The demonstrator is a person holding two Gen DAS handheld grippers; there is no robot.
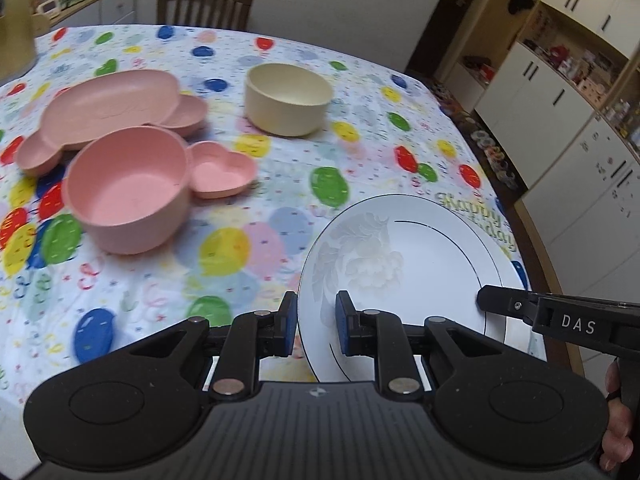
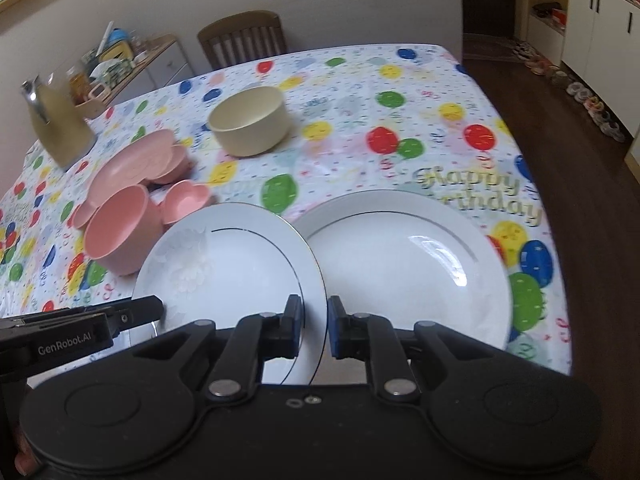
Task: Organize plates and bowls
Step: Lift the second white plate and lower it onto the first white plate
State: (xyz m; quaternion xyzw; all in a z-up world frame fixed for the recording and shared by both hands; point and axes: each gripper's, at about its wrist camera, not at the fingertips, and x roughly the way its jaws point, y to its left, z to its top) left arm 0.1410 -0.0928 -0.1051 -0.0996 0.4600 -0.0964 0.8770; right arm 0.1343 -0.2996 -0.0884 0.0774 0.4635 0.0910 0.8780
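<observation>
Left wrist view: left gripper [image 1: 317, 320] straddles left rim of floral white plate [image 1: 400, 264], pads not visibly pinching rim. Right gripper [image 2: 316, 326] straddles same plate's right rim; grip likewise uncertain. Plate tilted, partly over second white plate [image 2: 412, 264] lying flat on bench [image 2: 340, 152]. Pink bowl [image 1: 128, 190], heart dish [image 1: 220, 170], pink divided plate [image 1: 112, 106], cream bowl [image 1: 288, 98] farther back.
</observation>
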